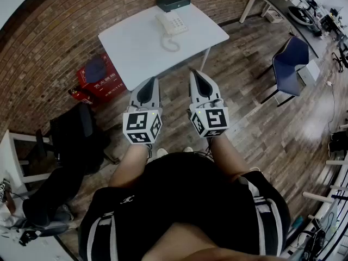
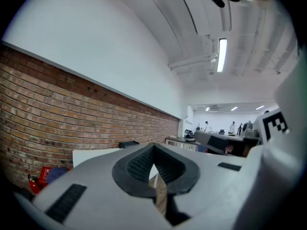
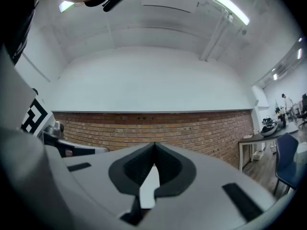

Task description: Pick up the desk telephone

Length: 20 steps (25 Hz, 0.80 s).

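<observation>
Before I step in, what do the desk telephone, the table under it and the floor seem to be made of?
Desk telephone: probably plastic, with an off-white, smooth moulded shell.
Table: the top is matte white, even and without grain, so likely laminate or painted board.
Floor: brown planks with visible grain and a slight sheen. Whether they are real wood or wood-look vinyl I cannot tell.

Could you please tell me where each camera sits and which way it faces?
Head view: on the person's head, steeply down at the white corded desk telephone on the white table; forearms, left gripper, right gripper.
Left gripper view: on that gripper, level, toward the red brick wall; shut jaws.
Right gripper view: likewise, shut jaws; shares that wall.
</observation>
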Tool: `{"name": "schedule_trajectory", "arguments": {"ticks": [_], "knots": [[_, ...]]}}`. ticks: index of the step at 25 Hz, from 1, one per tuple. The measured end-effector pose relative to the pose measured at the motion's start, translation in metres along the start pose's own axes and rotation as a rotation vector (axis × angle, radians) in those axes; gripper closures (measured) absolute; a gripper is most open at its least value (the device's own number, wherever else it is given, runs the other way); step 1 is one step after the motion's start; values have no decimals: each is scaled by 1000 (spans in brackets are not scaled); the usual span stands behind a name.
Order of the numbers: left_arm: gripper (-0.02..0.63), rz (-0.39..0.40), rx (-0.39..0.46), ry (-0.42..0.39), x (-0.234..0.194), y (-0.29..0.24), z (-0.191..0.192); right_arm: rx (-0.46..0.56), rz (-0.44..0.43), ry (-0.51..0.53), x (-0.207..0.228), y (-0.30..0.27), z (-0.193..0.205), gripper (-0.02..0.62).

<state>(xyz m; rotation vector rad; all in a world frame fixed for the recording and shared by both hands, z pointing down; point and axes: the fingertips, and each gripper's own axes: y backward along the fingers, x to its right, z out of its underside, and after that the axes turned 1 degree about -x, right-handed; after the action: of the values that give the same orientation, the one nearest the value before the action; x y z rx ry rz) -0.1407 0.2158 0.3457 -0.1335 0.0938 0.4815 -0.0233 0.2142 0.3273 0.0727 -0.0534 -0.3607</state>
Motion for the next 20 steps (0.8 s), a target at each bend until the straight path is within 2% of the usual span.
{"name": "schedule_trajectory", "arguments": {"ticks": [12, 20], "knots": [[606, -11, -10, 1, 14, -4, 0, 23, -50, -33, 5, 11, -5, 597], [606, -23, 9, 1, 48, -19, -2, 34, -44, -36, 50, 31, -9, 597]]}}
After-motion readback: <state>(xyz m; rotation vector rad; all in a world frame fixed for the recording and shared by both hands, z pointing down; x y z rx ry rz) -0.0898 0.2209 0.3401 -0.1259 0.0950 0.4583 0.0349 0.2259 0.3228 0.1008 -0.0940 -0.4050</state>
